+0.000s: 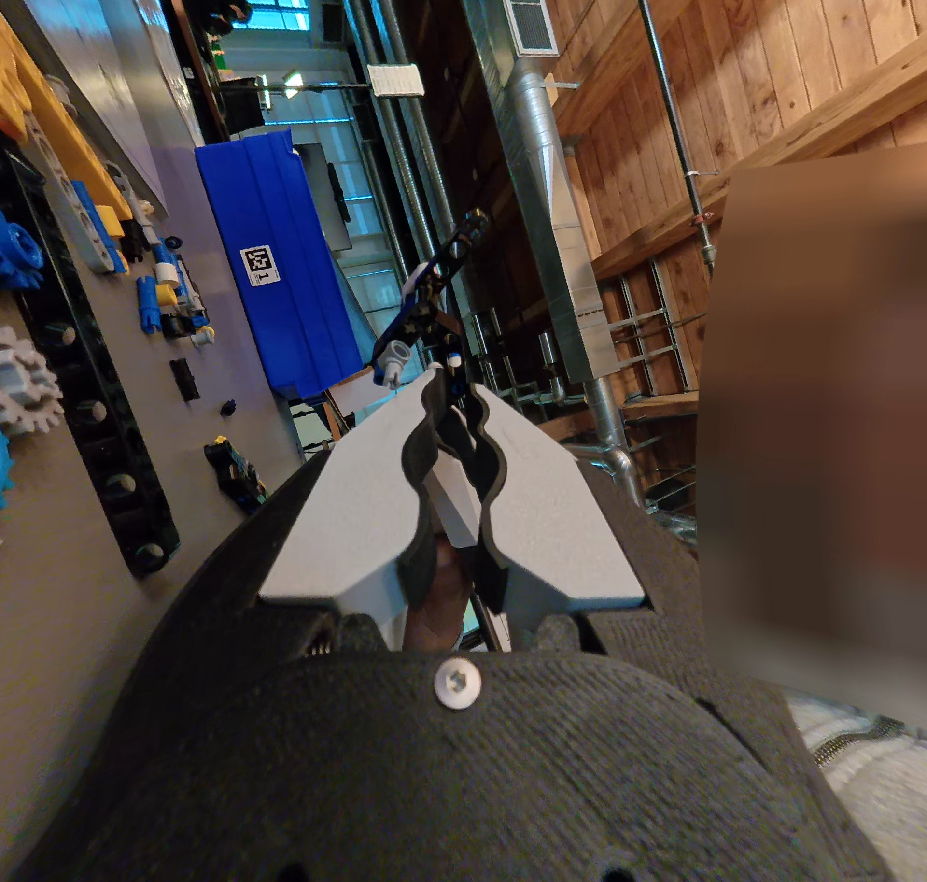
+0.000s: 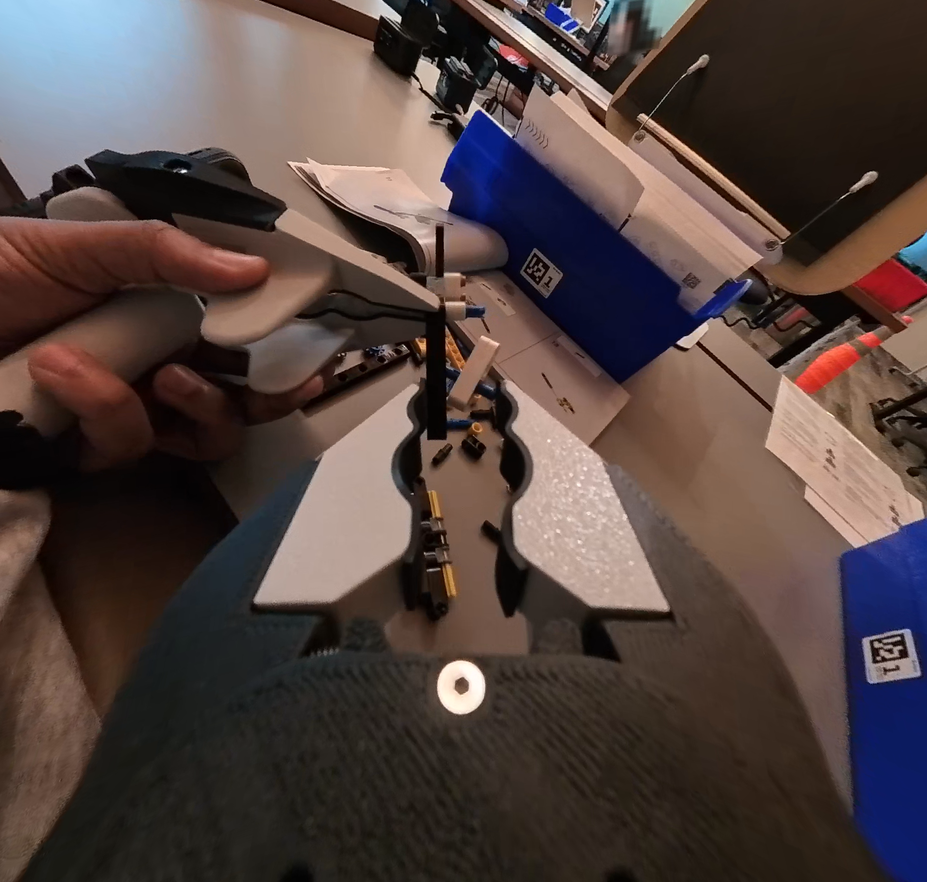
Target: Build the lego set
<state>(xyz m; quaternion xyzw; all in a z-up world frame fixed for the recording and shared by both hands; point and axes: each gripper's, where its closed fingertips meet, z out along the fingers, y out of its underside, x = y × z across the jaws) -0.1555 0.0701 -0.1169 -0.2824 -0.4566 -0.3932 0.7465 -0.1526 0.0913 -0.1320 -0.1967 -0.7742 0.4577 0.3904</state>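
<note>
While its fingers stand apart over loose pieces [image 2: 441, 547] on the table [image 2: 150, 80], the right gripper [image 2: 461, 406] holds nothing. Just beyond it, the left gripper [image 2: 436, 306], in a hand [image 2: 125, 306], is clamped on the lego assembly [image 2: 437, 336], a black beam with white and blue connectors, lifted above the table. Farther behind that assembly sits a blue bin [image 2: 577, 255] beside a folded booklet [image 2: 381, 200].

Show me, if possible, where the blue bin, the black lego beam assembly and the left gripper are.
blue bin [image 2: 577, 276]: right wrist view, on its long side wall.
black lego beam assembly [image 2: 435, 381]: right wrist view, on the long black beam.
left gripper [image 2: 435, 307]: right wrist view, at its fingertips.
</note>
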